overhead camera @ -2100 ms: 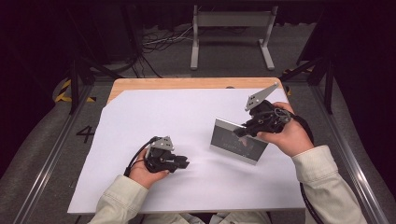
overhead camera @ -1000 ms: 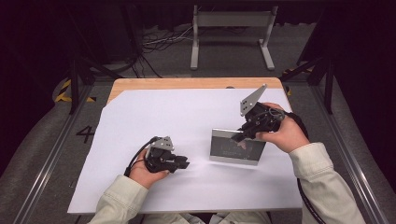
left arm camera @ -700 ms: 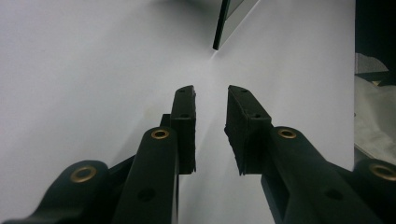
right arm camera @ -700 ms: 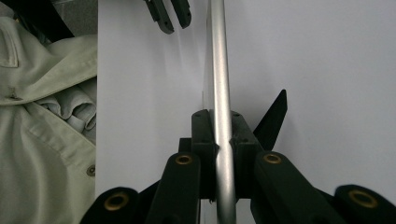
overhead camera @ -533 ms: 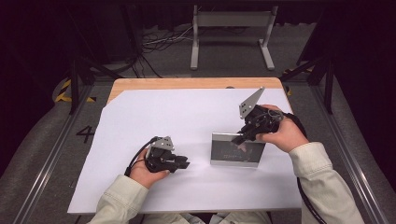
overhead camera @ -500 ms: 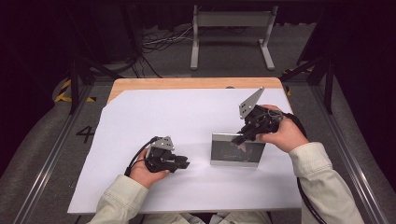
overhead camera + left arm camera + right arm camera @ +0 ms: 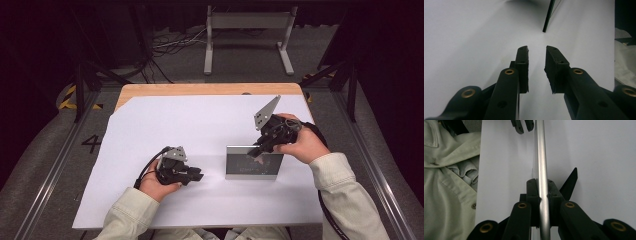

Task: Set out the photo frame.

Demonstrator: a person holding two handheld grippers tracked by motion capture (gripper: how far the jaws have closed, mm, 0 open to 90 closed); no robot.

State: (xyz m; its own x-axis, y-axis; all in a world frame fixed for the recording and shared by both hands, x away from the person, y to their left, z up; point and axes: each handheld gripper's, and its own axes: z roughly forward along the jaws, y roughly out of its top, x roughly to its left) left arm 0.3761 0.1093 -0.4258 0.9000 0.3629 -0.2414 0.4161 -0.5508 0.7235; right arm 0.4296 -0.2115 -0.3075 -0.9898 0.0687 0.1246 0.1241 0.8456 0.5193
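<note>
Framed panel: a silver-edged picture frame or small mirror (image 7: 251, 162) is stood upright on its lower edge, right of the frame's centre in the high view; its dark glossy face is turned toward the person.

Right claw: the right claw (image 7: 542, 192) is closed on the panel's metal top rim, the silver bar being seen pinched between both jaws in the right gripper view. The grip at the top edge is judged to be what keeps the panel vertical (a dark prop leg (image 7: 569, 183) is seen behind it, so it may partly stand alone).

Left claw: the left claw (image 7: 536, 58) is held part open with nothing between the jaws, low over the sheet at lower centre-left of the high view. It is aimed at the panel's near end, which is seen edge-on and well apart, probably in readiness to assist.

Surface: the tabletop (image 7: 200, 89) is covered by a large white paper sheet (image 7: 190, 125), with a strip of bare wood left along the far edge.

Room: dark surroundings, a grey floor with cables and a metal stand (image 7: 247, 22) at upper centre.
</note>
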